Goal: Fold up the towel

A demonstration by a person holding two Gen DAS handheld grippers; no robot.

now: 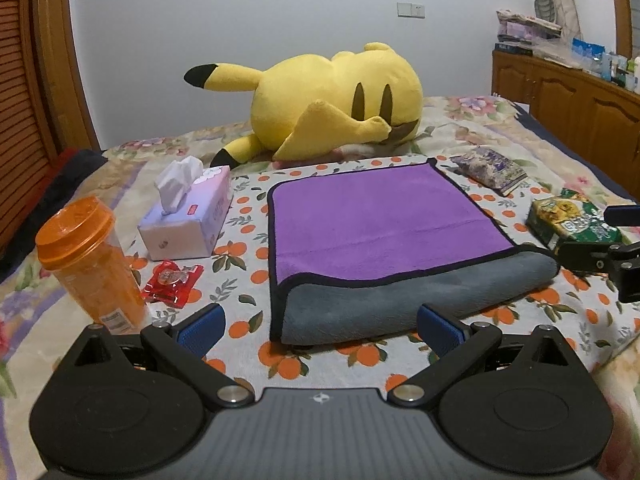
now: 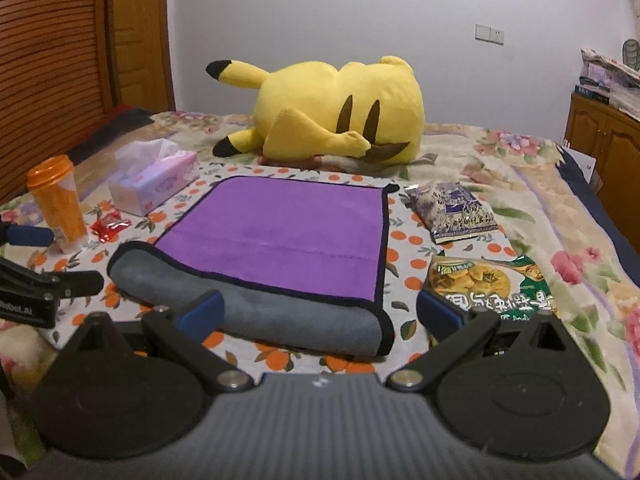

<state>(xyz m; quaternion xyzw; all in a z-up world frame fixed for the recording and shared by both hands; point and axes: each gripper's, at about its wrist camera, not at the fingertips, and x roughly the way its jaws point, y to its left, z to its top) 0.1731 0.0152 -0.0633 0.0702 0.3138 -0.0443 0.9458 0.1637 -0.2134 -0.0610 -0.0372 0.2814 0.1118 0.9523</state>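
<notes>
A towel (image 1: 384, 220), purple on top with a grey underside and black trim, lies folded over on an orange-print cloth on the bed; it also shows in the right wrist view (image 2: 280, 232). Its rounded grey fold faces me. My left gripper (image 1: 320, 326) is open and empty, just in front of the towel's near left corner. My right gripper (image 2: 318, 314) is open and empty, in front of the towel's near right corner. Neither touches the towel. The right gripper's body (image 1: 612, 256) shows at the right edge of the left wrist view.
An orange bottle (image 1: 90, 264), tissue box (image 1: 188, 216) and red wrapper (image 1: 172, 282) lie left of the towel. A purple snack bag (image 2: 450, 212) and green snack bag (image 2: 492, 284) lie right. A yellow plush (image 1: 328, 100) lies behind. A wooden cabinet (image 1: 568, 100) stands at right.
</notes>
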